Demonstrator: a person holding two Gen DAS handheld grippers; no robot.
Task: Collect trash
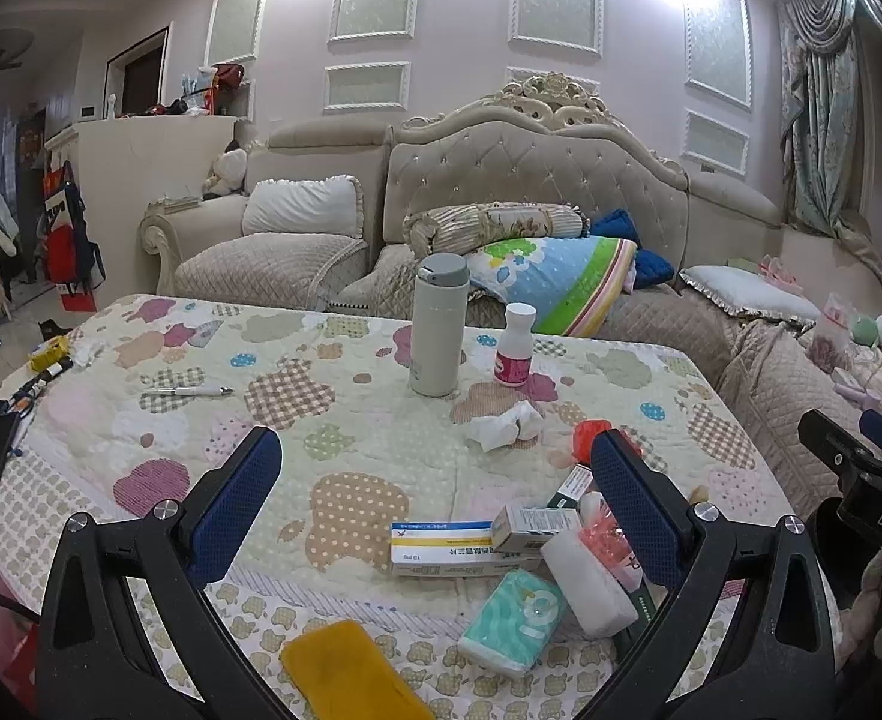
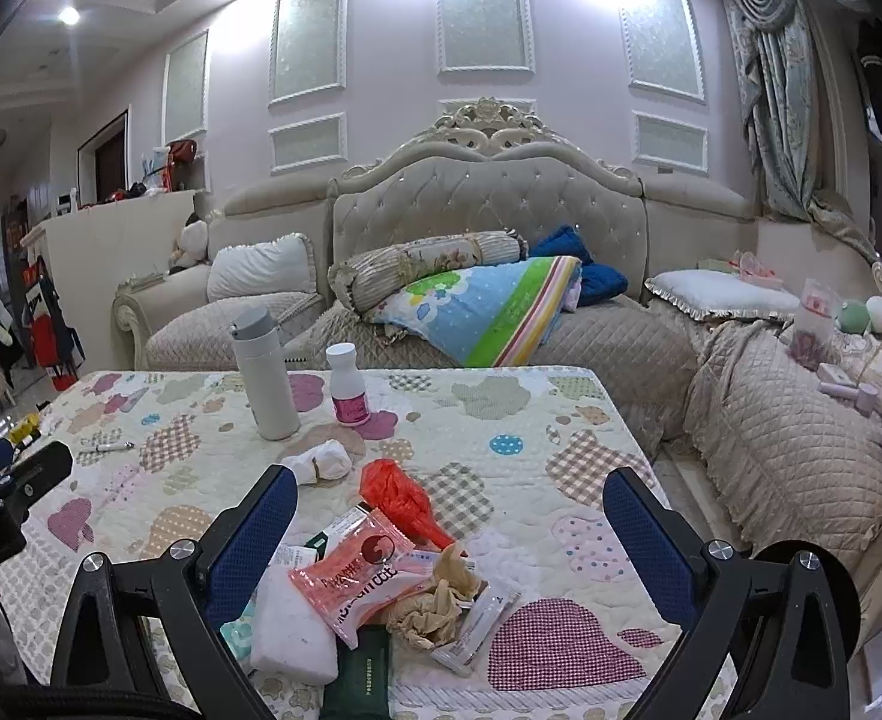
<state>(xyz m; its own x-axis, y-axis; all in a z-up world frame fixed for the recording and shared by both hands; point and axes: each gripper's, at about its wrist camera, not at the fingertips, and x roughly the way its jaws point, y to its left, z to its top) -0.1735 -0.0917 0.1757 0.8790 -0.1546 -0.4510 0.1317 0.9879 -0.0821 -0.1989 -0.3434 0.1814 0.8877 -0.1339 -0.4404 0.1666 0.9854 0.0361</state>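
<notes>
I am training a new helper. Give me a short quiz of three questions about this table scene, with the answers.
1. True or false: the left tool is shut on the crumpled tissue.
2. Which stands nearer the grey-lidded flask? A: small white bottle; B: red plastic bag.
3. Fill in: the pink wrapper lies between the fingers of the ____ tool.

Key: 1 false, both tools are open; 2 A; 3 right.
</notes>
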